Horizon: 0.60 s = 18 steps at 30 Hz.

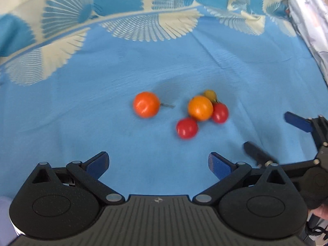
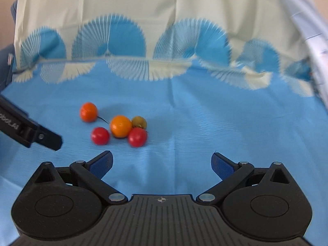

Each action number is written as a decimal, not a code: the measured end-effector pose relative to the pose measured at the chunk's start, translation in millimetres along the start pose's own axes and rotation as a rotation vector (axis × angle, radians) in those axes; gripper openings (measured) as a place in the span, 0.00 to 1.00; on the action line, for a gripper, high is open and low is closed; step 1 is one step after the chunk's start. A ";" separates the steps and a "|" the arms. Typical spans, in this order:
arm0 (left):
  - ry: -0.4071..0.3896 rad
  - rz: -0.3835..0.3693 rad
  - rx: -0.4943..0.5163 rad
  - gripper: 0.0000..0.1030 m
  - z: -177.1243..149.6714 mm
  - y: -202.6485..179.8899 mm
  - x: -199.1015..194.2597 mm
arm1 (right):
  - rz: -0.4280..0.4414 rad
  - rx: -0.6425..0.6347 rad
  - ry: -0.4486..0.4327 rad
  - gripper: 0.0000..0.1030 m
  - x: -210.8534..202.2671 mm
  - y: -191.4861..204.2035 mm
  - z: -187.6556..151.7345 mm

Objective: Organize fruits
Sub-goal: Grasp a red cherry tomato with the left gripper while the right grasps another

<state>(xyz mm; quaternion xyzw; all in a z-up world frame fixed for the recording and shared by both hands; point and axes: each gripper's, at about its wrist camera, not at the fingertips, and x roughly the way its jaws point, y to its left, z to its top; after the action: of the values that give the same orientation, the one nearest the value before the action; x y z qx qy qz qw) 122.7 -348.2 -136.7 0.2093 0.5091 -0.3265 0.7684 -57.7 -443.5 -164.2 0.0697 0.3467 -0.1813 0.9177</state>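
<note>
Blue cloth (image 1: 82,112) with cream fan prints fills both views, draped over what may be a counter or a bed; I can't tell which. It dips softly, which is probably why the fruits sit huddled in the hollow.

Left hand-held gripper (image 1: 157,162) sits low in its frame, jaws spread wide, nothing between them. Right hand-held gripper (image 2: 162,163) is just as wide and just as empty, hovering short of the fruit.

Now the fruit, centre of the left view: the orange-red tomato (image 1: 146,107) lies apart at left, its thin stem pointing right toward the cluster. The orange tomato (image 1: 200,108) crowds two red cherry tomatoes (image 1: 186,128), (image 1: 220,113), touching, with a small yellow-green one (image 1: 210,95) tucked behind. All round, no long axis. My read: sorting hasn't begun.
</note>
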 end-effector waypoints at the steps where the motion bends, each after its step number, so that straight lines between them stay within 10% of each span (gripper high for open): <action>1: 0.010 -0.009 -0.001 1.00 5.7 0.2 8.0 | 0.023 -0.018 0.012 0.98 13.9 -2.4 2.5; 8: 0.051 -0.038 0.004 0.95 27.7 -5.4 46.8 | 0.122 -0.145 0.003 0.96 73.8 2.6 9.7; 11: 0.041 -0.053 -0.007 0.50 29.1 -6.4 48.8 | 0.181 -0.141 -0.017 0.72 79.9 3.7 7.8; 12: 0.031 -0.057 -0.006 0.35 28.1 -7.8 47.4 | 0.206 -0.140 -0.029 0.49 78.2 3.8 7.3; 13: 0.022 -0.067 -0.003 0.31 26.2 -8.4 44.7 | 0.211 -0.137 -0.039 0.30 75.8 4.0 6.8; 18: 0.004 -0.083 -0.034 0.31 14.5 -4.8 30.0 | 0.152 -0.057 -0.042 0.30 61.8 -4.5 -0.6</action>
<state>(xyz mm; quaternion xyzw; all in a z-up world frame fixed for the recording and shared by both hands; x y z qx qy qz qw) 136.7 -369.7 -158.4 0.1757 0.5244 -0.3491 0.7565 -16.9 -465.1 -205.6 0.0659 0.3260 -0.1026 0.9375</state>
